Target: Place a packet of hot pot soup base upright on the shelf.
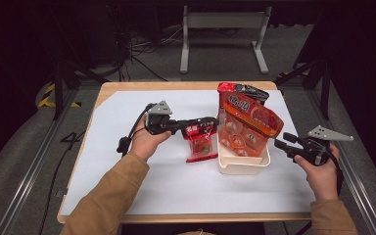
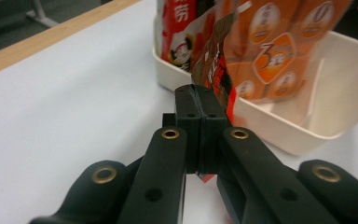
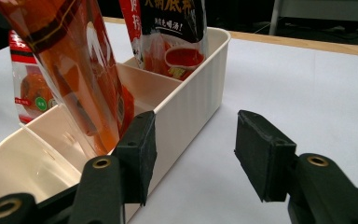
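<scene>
The left tongs (image 1: 209, 123) are pinching the top seal of a small red snack packet (image 1: 201, 146), which is hanging just above the white bench (image 1: 127, 196) at about nine o'clock from the cream bin (image 1: 242, 165). The right tongs (image 1: 280, 144) are standing wide with nothing between them at the bin's three o'clock side. The packet is looking light, floppy and slick, so gripping along the flat crimped seal is probably safest.

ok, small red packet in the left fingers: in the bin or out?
Out. The small red packet hangs from the shut left gripper, beside the bin, over the table.
</scene>
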The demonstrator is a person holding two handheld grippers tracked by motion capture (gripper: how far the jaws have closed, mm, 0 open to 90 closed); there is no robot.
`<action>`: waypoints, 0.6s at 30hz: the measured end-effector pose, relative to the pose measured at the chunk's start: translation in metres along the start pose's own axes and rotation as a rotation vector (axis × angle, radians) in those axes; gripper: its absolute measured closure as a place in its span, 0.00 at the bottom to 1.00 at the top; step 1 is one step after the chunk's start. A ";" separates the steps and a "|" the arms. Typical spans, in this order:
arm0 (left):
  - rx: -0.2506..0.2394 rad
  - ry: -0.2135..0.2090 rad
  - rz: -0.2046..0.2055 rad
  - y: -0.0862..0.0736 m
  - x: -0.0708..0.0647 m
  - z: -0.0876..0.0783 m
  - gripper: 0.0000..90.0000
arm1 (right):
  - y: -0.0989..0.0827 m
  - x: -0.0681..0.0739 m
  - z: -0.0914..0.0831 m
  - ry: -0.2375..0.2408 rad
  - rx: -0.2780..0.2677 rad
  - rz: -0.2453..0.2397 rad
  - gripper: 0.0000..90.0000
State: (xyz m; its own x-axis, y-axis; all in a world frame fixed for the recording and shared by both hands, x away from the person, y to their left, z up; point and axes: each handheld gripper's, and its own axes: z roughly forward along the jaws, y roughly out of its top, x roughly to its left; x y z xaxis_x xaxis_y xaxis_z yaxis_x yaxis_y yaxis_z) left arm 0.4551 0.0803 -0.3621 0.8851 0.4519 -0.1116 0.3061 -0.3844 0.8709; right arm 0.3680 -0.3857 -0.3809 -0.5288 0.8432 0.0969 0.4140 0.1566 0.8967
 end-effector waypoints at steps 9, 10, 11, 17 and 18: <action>-0.008 0.005 0.117 0.009 -0.026 -0.017 1.00 | 0.000 0.000 0.000 -0.002 0.006 -0.003 0.55; -0.006 0.001 0.130 0.010 -0.030 -0.020 1.00 | 0.000 0.000 0.000 -0.001 0.005 -0.004 0.55; -0.006 -0.001 0.132 0.010 -0.031 -0.021 1.00 | 0.000 0.000 0.000 -0.002 0.007 -0.005 0.55; 0.009 -0.012 0.165 0.012 -0.040 -0.031 1.00 | 0.000 0.001 0.001 0.010 0.013 -0.001 0.55; 0.012 -0.018 0.167 0.012 -0.042 -0.033 1.00 | 0.000 0.001 0.001 0.011 0.013 -0.001 0.55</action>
State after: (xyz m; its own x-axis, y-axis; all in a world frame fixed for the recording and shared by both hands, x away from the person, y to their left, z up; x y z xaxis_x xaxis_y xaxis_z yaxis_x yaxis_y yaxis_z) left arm 0.4105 0.0832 -0.3317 0.9301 0.3663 0.0255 0.1584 -0.4630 0.8721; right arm 0.3678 -0.3841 -0.3811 -0.5371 0.8374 0.1011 0.4231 0.1638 0.8911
